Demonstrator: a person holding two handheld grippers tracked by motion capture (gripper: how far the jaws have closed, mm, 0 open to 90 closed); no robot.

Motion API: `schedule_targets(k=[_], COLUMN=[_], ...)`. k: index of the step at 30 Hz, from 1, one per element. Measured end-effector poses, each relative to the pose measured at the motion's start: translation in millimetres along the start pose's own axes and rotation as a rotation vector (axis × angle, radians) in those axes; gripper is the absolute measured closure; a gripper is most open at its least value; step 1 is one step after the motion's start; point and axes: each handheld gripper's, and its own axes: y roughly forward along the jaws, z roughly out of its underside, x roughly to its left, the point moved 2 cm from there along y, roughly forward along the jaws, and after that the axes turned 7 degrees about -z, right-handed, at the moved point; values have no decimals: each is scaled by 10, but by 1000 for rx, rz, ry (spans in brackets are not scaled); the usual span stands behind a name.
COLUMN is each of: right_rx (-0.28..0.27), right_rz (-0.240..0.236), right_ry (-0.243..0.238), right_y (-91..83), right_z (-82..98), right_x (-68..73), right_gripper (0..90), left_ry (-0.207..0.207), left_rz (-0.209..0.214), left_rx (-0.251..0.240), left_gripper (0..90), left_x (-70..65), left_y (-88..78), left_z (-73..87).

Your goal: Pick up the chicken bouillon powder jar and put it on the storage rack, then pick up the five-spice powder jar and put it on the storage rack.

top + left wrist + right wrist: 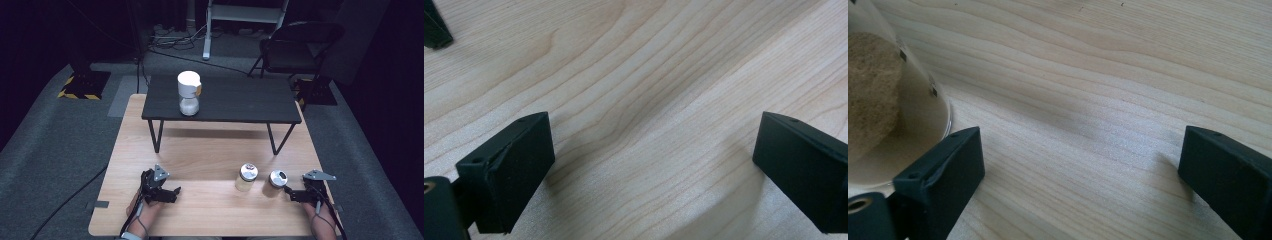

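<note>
desk (pixel 200 150): light wood, with a black shelf (pixel 240 102) standing along its far edge.
white-topped jar (pixel 189 93): on the shelf's left part, upright.
two shakers: silver-capped one (pixel 246 177) and brown one (pixel 276 183), upright near the desk's near edge, right of middle.
my right tongs (pixel 292 194): wide open, empty, just beside the brown one.
my left tongs (pixel 172 192): wide open, empty, near-left.
progress: I judge nothing gripped yet; both shakers still to be handled.

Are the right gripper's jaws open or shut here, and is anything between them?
Open. The right gripper has its jaws spread wide with bare wooden table between them; the shaker jar stands just outside one jaw.
</note>
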Motion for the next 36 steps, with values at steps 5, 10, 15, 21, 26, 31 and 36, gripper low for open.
schedule_targets(k=[5, 10, 15, 21, 26, 31, 36], right_rx=[0, 1, -40, -145, -223, -284, -330], right_rz=[-7, -7, -1, -6, -2, 1, -2], right_ry=[-6, -3, 27, 25, 12, -16, -43], right_y=[0, -8, -74, -268, -412, -543, -635], right_z=[-1, 0, 29, 47, 30, -24, -66], right_x=[-14, -22, -25, 17, 104, 216, 320], right_gripper=[45, 47, 49, 49, 50, 50, 50], left_ry=[-2, -2, -2, -3, -2, -2, -2], left_rz=[-1, -3, -4, -4, -4, -4, -4], left_rx=[4, 5, 5, 6, 6, 5, 5], left_gripper=[20, 15, 14, 14, 14, 14, 14], left_x=[-2, -2, -2, -3, -2, -2, -2], left_y=[1, 1, 1, 1, 1, 1, 1], left_z=[-5, -8, -8, -9, -9, -8, -8])
